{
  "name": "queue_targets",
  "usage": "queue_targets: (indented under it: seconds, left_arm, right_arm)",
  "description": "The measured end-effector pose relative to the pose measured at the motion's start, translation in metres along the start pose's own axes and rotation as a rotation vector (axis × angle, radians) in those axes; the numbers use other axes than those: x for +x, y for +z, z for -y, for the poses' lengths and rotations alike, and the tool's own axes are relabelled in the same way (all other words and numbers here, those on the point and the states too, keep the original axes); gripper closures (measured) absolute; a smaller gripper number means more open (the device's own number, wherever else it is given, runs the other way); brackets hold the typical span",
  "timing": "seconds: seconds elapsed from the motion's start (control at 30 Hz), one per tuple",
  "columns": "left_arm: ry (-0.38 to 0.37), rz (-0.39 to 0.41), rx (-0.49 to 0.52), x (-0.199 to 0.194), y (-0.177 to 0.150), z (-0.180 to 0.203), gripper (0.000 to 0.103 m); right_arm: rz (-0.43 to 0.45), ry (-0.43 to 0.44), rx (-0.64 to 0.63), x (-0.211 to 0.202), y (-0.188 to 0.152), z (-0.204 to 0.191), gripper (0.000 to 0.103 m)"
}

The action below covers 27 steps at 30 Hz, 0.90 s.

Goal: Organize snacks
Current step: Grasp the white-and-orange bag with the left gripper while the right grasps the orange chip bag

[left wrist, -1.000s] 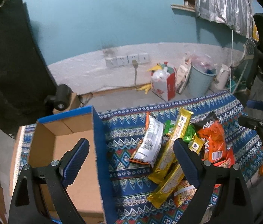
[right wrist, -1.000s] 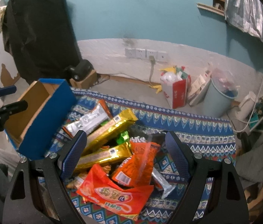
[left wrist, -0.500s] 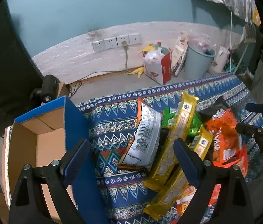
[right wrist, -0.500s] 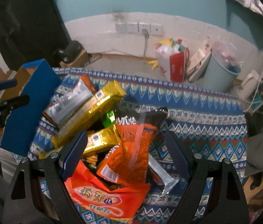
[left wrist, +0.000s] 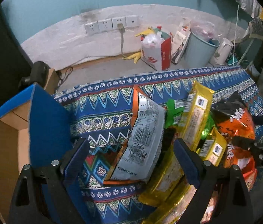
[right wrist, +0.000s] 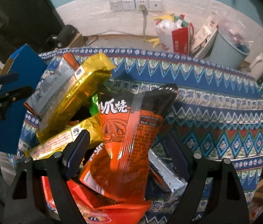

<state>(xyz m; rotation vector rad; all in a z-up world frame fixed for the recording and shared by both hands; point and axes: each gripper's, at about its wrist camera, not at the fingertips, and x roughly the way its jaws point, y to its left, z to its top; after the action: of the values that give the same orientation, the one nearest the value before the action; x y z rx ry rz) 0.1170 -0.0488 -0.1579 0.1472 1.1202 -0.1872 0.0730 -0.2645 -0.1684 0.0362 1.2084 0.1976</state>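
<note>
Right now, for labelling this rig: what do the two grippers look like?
Both match: the left gripper and right gripper have black arms with silver screws and dark blue ribbed pads. The right gripper's body carries white lettering, too blurred to read.

Snack packets [right wrist: 131, 130] on patterned cloth [right wrist: 215, 112]

Both grippers point steeply downward. The left gripper [left wrist: 131, 160] has its jaws spread wide, the blue-padded fingers [left wrist: 77, 160] standing apart with nothing pressed between them. The right gripper [right wrist: 129, 155] is also wide, though its jaws have just been closing slightly; an orange snack packet [right wrist: 129, 140] lies between its fingers [right wrist: 76, 153], and the pads do not press on it.
</note>
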Motion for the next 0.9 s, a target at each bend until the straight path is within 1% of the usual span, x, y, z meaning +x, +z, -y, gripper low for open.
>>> queue_targets:
  seconds: [0.07,0.1,0.13,0.17,0.2,0.23,0.33,0.43,0.5,0.57,0.6,0.63,0.67,0.7,0.77,0.8,0.9]
  left_arm:
    - [-0.009,-0.017,-0.011,0.010,0.003,-0.001,0.010]
    - [-0.008,-0.025,-0.015,0.015,0.004,-0.002,0.010]
    - [-0.004,-0.033,-0.017,0.019,0.005,-0.002,0.010]
    - [-0.001,-0.041,-0.018,0.023,0.006,-0.002,0.010]
    - [-0.001,-0.047,-0.019,0.025,0.006,-0.002,0.010]
    - [-0.002,-0.054,-0.022,0.029,0.006,-0.002,0.010]
    - [-0.010,-0.073,-0.024,0.038,0.008,-0.001,0.010]
    - [-0.018,-0.099,-0.012,0.051,0.007,-0.001,0.010]
    - [-0.025,-0.114,-0.010,0.058,0.006,-0.002,0.017]
    - [-0.047,-0.138,-0.018,0.064,0.005,-0.002,0.030]
    - [-0.063,-0.150,-0.024,0.067,0.004,-0.003,0.034]
    - [-0.075,-0.158,-0.027,0.070,0.003,-0.004,0.040]
    - [-0.077,-0.164,-0.025,0.072,0.001,-0.003,0.042]
    - [-0.071,-0.152,-0.018,0.072,0.000,-0.003,0.043]
    - [-0.072,-0.146,0.001,0.069,-0.001,0.000,0.052]
    - [-0.066,-0.141,0.006,0.067,-0.002,0.002,0.055]
    - [-0.050,-0.131,0.021,0.063,-0.003,0.006,0.059]
  right_arm:
    - [-0.020,0.016,-0.003,0.007,0.000,-0.001,0.028]
    - [-0.029,0.022,-0.007,0.011,-0.001,-0.001,0.035]
    - [-0.037,0.024,-0.014,0.014,0.000,-0.002,0.045]
    - [-0.043,0.022,-0.023,0.017,0.000,-0.004,0.050]
    - [-0.044,0.018,-0.030,0.019,0.000,-0.004,0.051]
    - [-0.040,0.016,-0.038,0.020,0.001,-0.005,0.056]
    - [-0.007,0.005,-0.053,0.016,0.003,-0.005,0.061]
    - [0.015,0.004,-0.043,0.013,0.006,-0.002,0.063]
    - [0.029,0.003,-0.042,0.012,0.008,-0.001,0.063]
    - [0.047,-0.004,-0.047,0.010,0.011,-0.001,0.063]
    - [0.053,-0.004,-0.049,0.009,0.012,-0.002,0.063]
    - [0.062,-0.003,-0.049,0.008,0.014,-0.002,0.063]
    - [0.069,0.000,-0.049,0.007,0.014,-0.002,0.063]
    - [0.077,0.002,-0.050,0.006,0.016,-0.002,0.063]
    - [0.087,-0.002,-0.051,0.004,0.018,-0.002,0.063]
    - [0.095,-0.002,-0.051,0.002,0.019,-0.003,0.063]
    - [0.119,-0.004,-0.053,-0.004,0.021,-0.004,0.064]
